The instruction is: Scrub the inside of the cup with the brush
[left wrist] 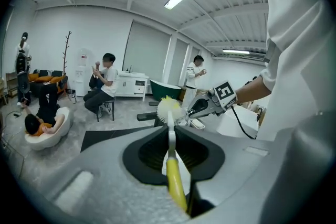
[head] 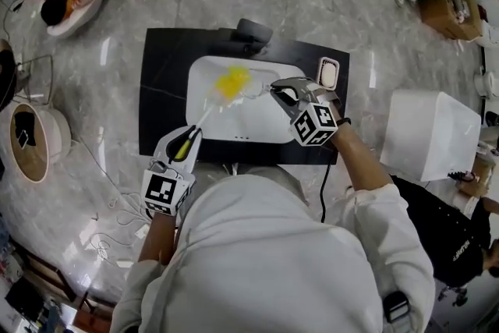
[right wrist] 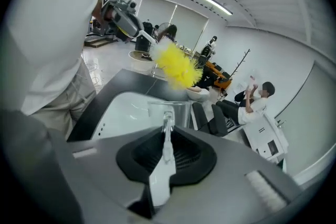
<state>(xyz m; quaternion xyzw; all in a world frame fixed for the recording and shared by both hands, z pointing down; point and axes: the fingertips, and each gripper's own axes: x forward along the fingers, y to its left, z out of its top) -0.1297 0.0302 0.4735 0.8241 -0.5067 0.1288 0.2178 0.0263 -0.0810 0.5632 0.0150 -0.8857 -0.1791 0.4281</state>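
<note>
A brush with a yellow handle [left wrist: 175, 181] and a fluffy yellow head [head: 231, 82] is clamped in my left gripper [head: 185, 146], which is shut on the handle. My right gripper [head: 284, 92] is shut on the handle of a clear cup [right wrist: 169, 112] and holds it above the white sink [head: 257, 129]. In the right gripper view the brush head [right wrist: 176, 66] hovers just beyond and above the cup's rim, outside the cup. The left gripper view shows the brush head [left wrist: 169, 107] close to the right gripper [left wrist: 202, 107]. The cup is faint in the head view.
The sink sits in a black counter [head: 164, 90] with a dark faucet [head: 251, 33] at its far edge and a small white dish [head: 328, 72] at the right. A white box [head: 429, 132] stands to the right. People sit and stand around the room.
</note>
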